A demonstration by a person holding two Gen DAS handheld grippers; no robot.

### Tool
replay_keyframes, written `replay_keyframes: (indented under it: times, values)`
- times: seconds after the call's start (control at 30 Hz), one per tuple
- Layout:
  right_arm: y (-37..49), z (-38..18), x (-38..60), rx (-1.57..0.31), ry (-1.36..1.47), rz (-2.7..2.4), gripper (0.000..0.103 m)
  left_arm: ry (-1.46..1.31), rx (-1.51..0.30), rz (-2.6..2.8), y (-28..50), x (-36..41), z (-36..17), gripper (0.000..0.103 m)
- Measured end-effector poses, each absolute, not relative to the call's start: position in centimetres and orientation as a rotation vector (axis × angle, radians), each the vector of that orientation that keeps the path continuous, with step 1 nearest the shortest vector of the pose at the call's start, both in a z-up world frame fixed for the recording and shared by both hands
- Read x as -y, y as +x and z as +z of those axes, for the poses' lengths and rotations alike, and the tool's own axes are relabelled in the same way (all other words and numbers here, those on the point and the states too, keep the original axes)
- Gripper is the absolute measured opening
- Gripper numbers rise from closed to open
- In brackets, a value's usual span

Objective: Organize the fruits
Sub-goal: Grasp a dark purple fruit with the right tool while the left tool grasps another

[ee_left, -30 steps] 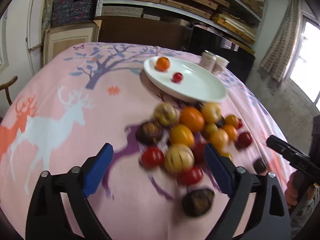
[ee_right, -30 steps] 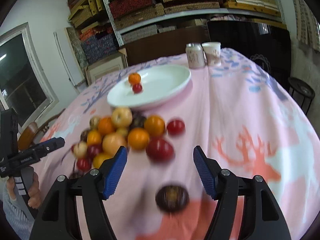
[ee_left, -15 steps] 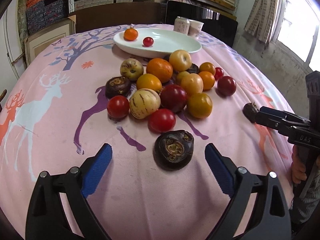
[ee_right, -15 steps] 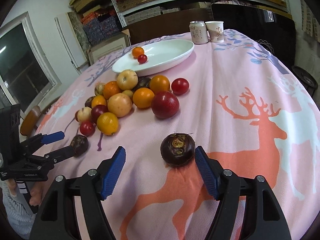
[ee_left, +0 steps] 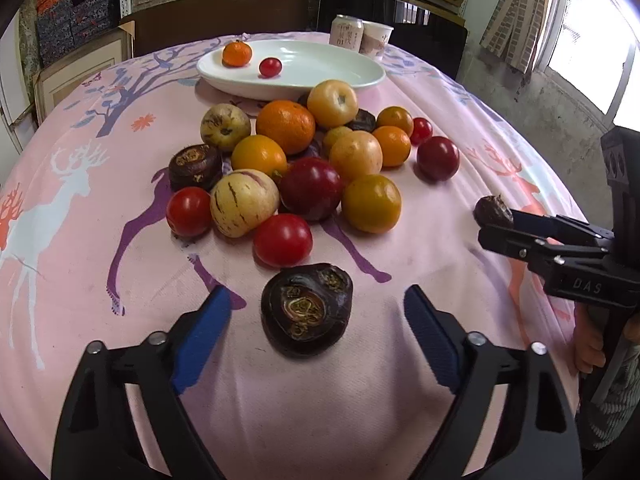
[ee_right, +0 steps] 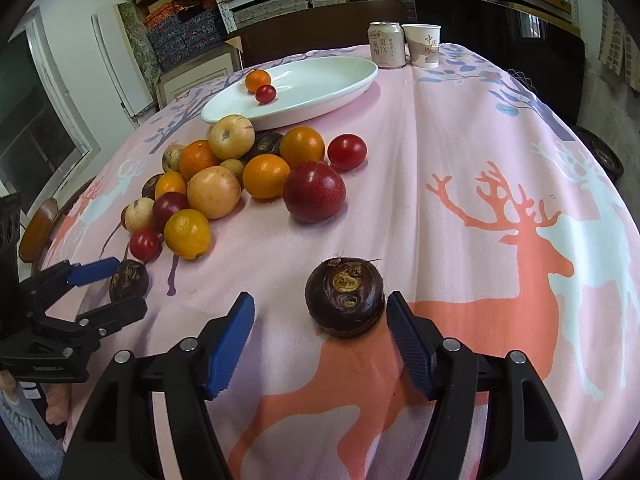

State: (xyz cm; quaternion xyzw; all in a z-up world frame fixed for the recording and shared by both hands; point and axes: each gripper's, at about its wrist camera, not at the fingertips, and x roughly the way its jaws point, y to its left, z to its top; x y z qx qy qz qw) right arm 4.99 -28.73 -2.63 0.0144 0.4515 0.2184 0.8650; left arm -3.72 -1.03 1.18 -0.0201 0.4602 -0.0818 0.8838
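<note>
We see a tabletop (ee_right: 460, 184) under a pink cloth printed with deer and trees. A heap of fruits (ee_left: 308, 160) lies in the middle of it: oranges, red tomatoes, a striped pale melon, yellow round fruits and some dark brown ones. Behind the heap stands a white plate (ee_left: 332, 68), and on it lie a small orange (ee_left: 237, 53) and a small red tomato (ee_left: 270, 67), near each other. Beyond the plate, a can (ee_right: 386, 45) and a paper cup (ee_right: 422, 45) stand side by side.

The left tool (ee_left: 316, 320) points down at the cloth. Between its blue pads lies a dark brown fruit (ee_left: 307, 309), apart from the heap on the near side. The jaws are closing, but the pads do not touch the fruit; a gap shows on both sides.

The right tool (ee_right: 320, 328) is also tilted down, and its jaws are closing too. A second dark brown fruit (ee_right: 345, 297) lies between them, well apart from the heap. It sits close against the right pad (ee_right: 406, 340), and we cannot tell if they touch; the left pad is clearly away from it, so the fruit is not gripped.

In the left wrist view, a hand (ee_left: 590, 346) holds the handle of the right tool at the right edge.
</note>
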Motion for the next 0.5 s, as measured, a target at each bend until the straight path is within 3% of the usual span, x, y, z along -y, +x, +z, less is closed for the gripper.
replay_keyframes:
  times: [0.17,0.23,0.33,0.5]
  values:
    - [5.21,-2.72,28.52,-0.948,0.007,0.417,0.057,-0.037,-0.961,-0.153,-3.7,1.03,1.05,0.073]
    - [5.14,-2.68,28.32,-0.944,-0.022,0.376,0.04,-0.031,-0.96,-0.141,-3.76,1.08,1.09,0.061]
    - [5.08,-2.65,28.09,-0.94,-0.037,0.384,0.04,-0.043,-0.952,-0.132,-3.83,0.83,1.23,0.044]
    - [4.92,-2.56,27.81,-0.934,-0.047,0.401,0.04,-0.062,-0.948,-0.142,-3.88,0.54,1.32,0.044]
